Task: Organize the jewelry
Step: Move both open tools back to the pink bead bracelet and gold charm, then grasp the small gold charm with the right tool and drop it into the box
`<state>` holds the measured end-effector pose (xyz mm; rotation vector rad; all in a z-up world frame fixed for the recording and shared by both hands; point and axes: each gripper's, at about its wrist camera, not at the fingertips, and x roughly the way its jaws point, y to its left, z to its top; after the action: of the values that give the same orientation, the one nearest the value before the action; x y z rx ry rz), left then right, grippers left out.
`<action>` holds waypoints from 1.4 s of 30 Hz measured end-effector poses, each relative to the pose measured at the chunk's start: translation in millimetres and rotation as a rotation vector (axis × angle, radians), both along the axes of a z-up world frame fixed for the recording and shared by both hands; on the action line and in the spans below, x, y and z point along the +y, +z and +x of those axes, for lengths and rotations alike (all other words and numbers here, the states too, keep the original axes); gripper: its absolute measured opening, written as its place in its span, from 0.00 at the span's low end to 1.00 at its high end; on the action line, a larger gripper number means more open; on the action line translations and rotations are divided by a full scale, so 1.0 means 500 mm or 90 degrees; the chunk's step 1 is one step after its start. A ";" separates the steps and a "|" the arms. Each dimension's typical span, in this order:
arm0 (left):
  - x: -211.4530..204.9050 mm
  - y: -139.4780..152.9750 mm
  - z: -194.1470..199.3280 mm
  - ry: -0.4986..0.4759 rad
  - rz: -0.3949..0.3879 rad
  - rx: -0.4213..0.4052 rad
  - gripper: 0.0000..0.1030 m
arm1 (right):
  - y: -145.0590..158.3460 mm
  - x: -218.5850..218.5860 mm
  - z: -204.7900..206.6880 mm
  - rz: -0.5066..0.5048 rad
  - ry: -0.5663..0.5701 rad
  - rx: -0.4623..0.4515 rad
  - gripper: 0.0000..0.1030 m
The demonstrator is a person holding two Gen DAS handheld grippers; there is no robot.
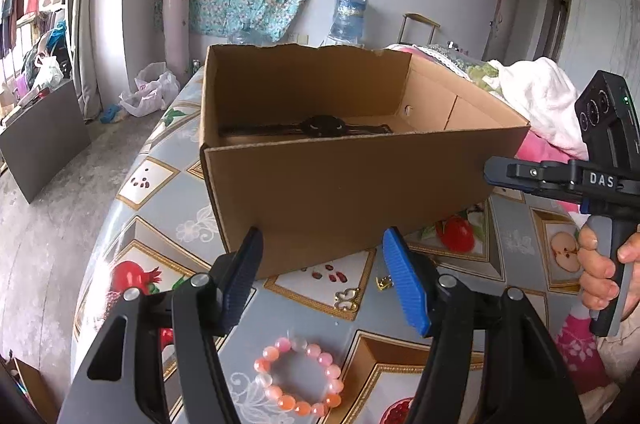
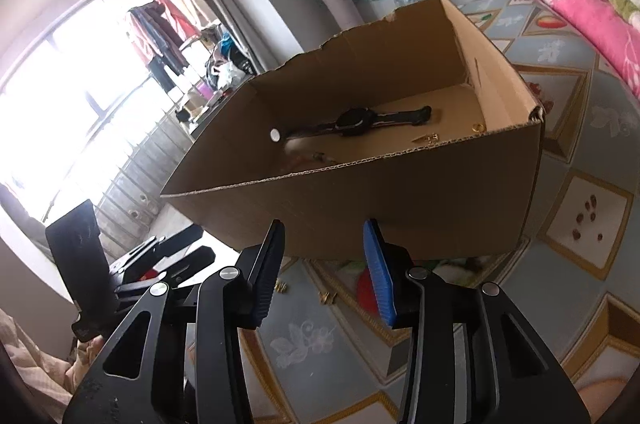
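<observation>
From the left wrist camera, my left gripper (image 1: 322, 274) hangs with its jaws well apart and nothing between them, pointing down over the patterned tablecloth (image 1: 516, 244). The pink bead bracelet (image 1: 299, 376) lies flat on the cloth just below and between the fingers, so I judge it the next piece to pick up; the wide spread suits straddling one side of the ring. Beyond it stands the open cardboard box (image 1: 344, 199), placed close so each piece needs only a short carry. A black watch (image 1: 324, 125) already lies on its floor. Two small gold pieces (image 1: 384, 282) sit on the cloth near the box's front wall. At the right edge I see the right gripper (image 1: 496, 172) side-on, a hand (image 1: 600, 276) round its handle.

From the right wrist camera, the right gripper's jaws stand partly apart and empty, aimed at the box's near wall. This higher angle opens the box floor: besides the watch, a gold ring (image 2: 477, 127) and small gold bits (image 2: 426, 139) by the right-hand wall, and what may be a pale item in the shadowed left corner, too dim to name. The bracelet is out of sight here.
</observation>
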<state>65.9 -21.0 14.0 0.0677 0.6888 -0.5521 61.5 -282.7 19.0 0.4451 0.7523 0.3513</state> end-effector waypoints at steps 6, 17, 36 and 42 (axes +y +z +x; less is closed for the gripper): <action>-0.026 -0.022 -0.033 -0.025 0.033 0.014 0.59 | -0.017 0.019 -0.039 0.000 -0.008 0.010 0.40; -0.074 -0.086 -0.012 -0.007 0.112 0.074 0.33 | -0.064 0.053 -0.082 -0.023 -0.005 0.054 0.40; -0.106 -0.084 -0.012 -0.041 0.161 0.044 0.12 | -0.053 0.048 -0.076 -0.033 -0.018 0.048 0.40; -0.092 -0.084 -0.018 -0.041 0.146 0.050 0.12 | -0.044 0.070 -0.079 -0.083 -0.008 0.033 0.40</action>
<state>56.9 -67.2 -28.0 0.2846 0.8267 -0.5369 22.1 -247.6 -2.9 0.3369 0.8177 0.2780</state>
